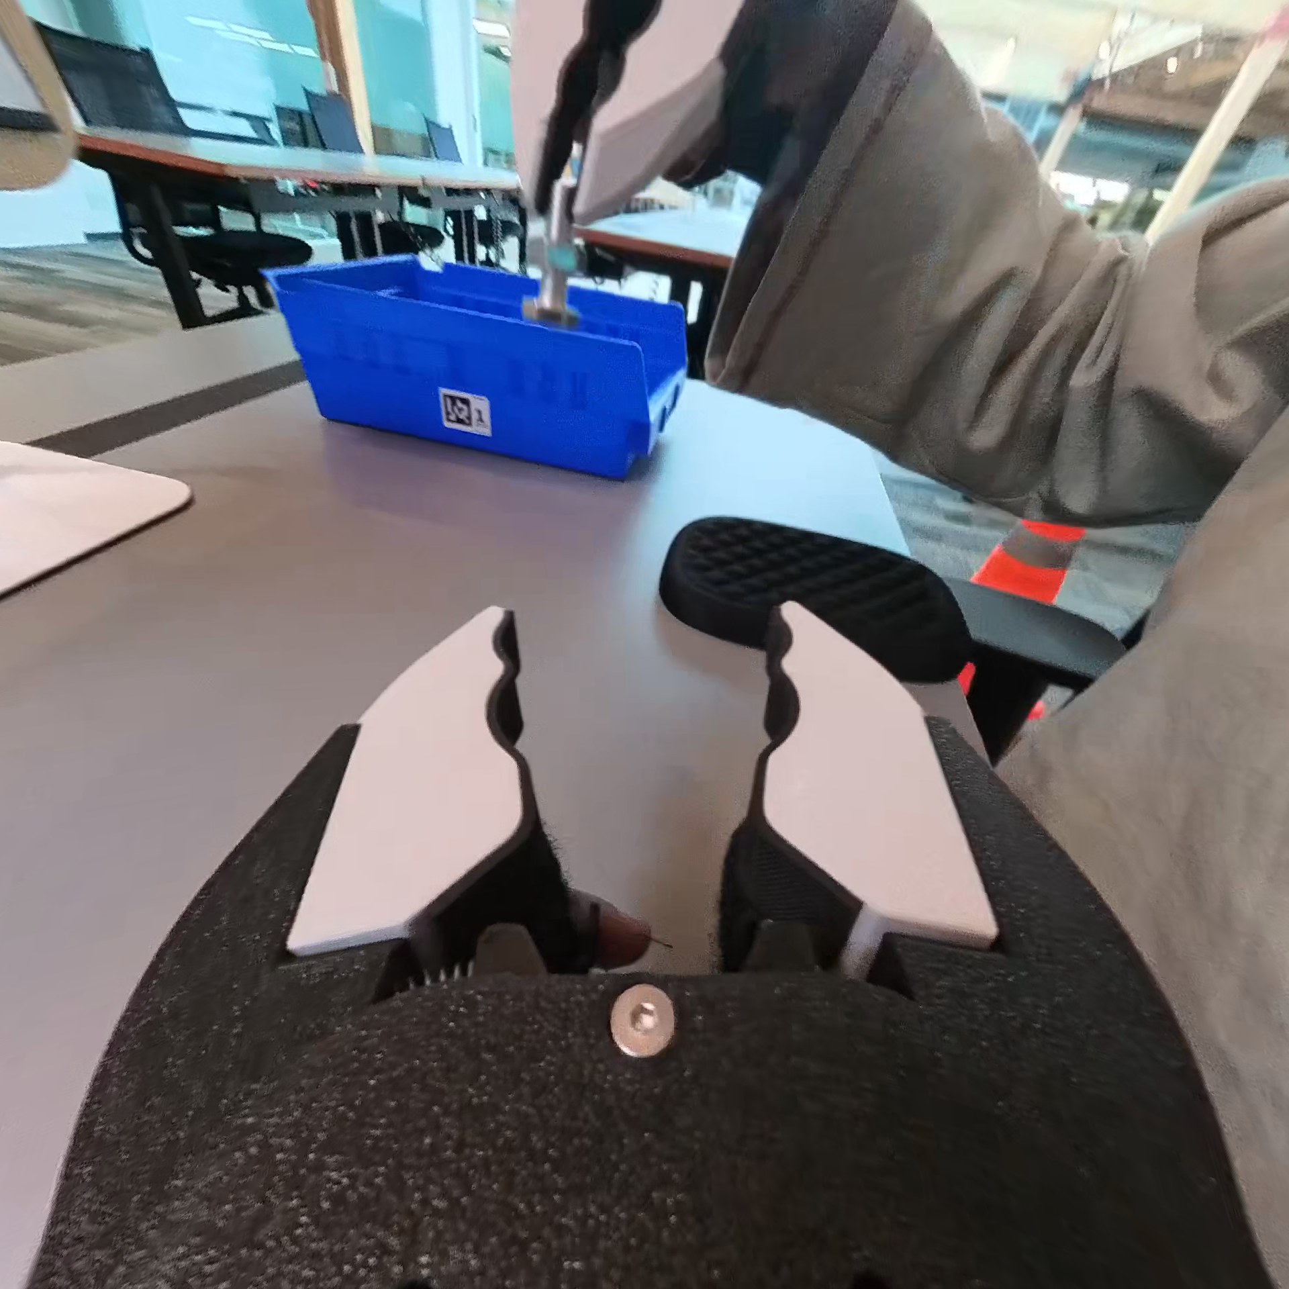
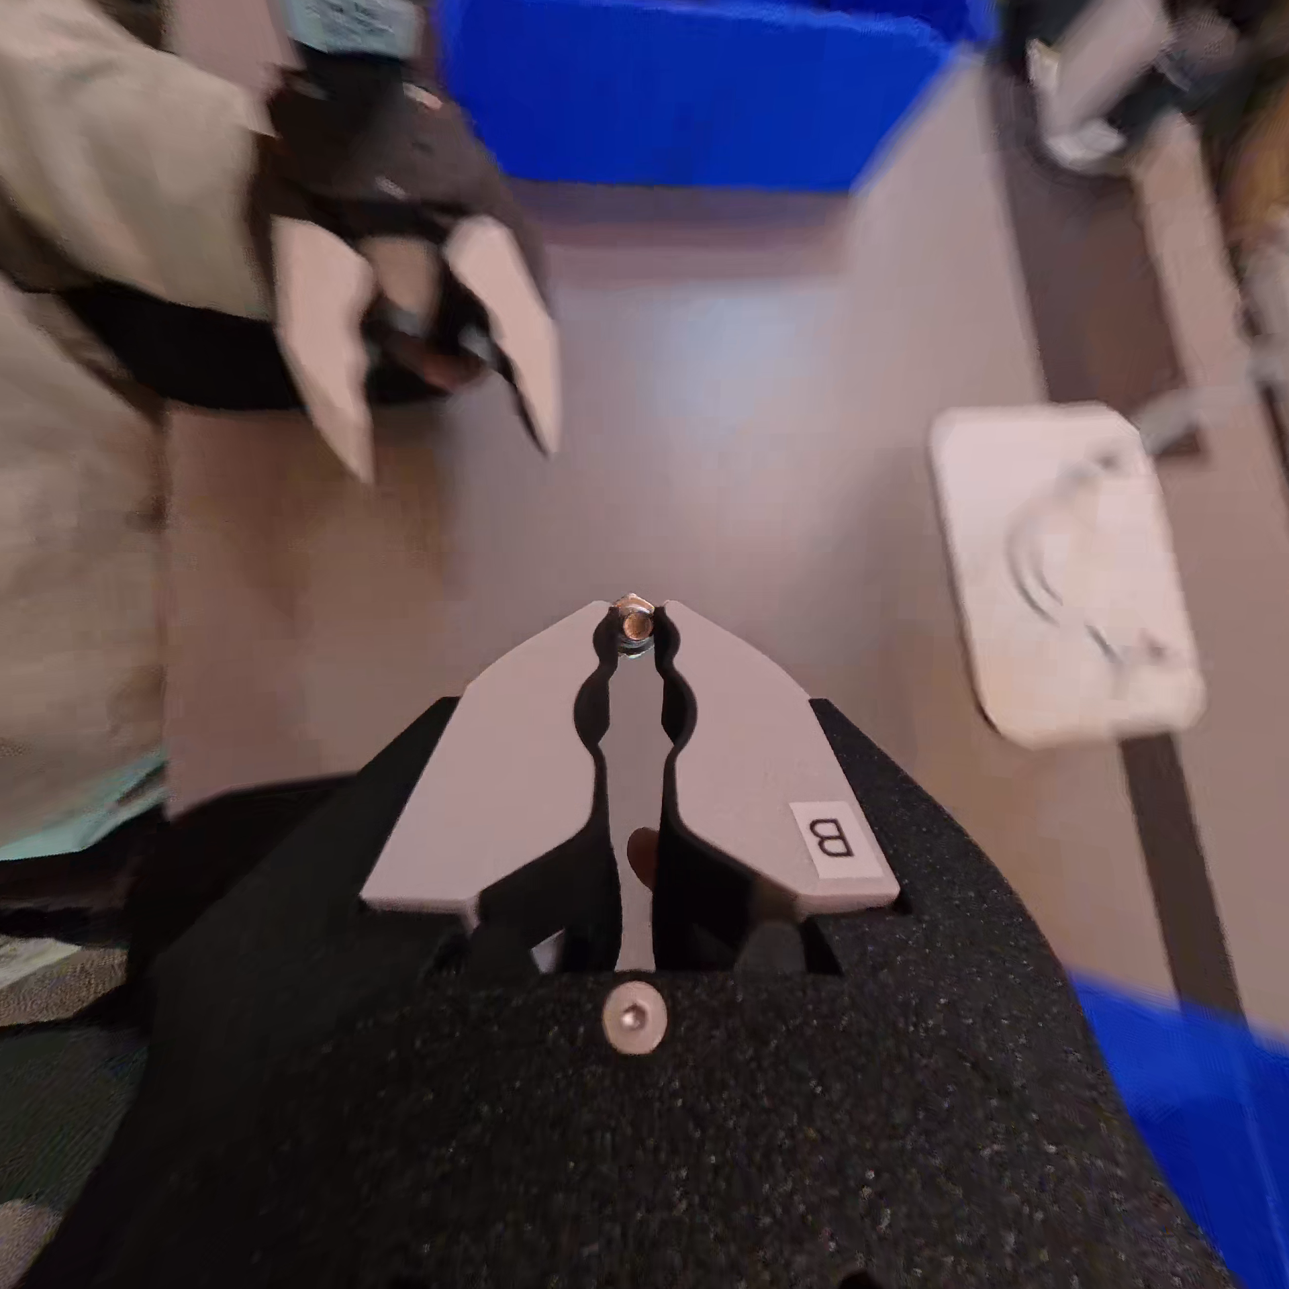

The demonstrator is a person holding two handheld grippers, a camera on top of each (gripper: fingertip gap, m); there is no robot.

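Open-plan office: rows of long desks [image 1: 279, 164], black swivel chairs [image 1: 237, 251], carpeted floor [image 1: 63, 293].

My bin [image 1: 481, 370] is bright blue with a black-and-white square tag [image 1: 465, 411]. The table [image 1: 349, 593] is grey, my sleeve [image 1: 976, 314] khaki-grey, the armrest [image 1: 809, 593] black with a diamond grid.

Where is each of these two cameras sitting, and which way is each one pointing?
Left wrist view: sits on the left gripper, looking forward low across the grey table toward the blue bin; its own open, bare fingers and a grey sleeve show.
Right wrist view: sits on the right gripper, looking down at the table; its fingers are closed on a metal bolt.
Shared: each sees the other gripper, the bolt, the bin, the table and a white pad.
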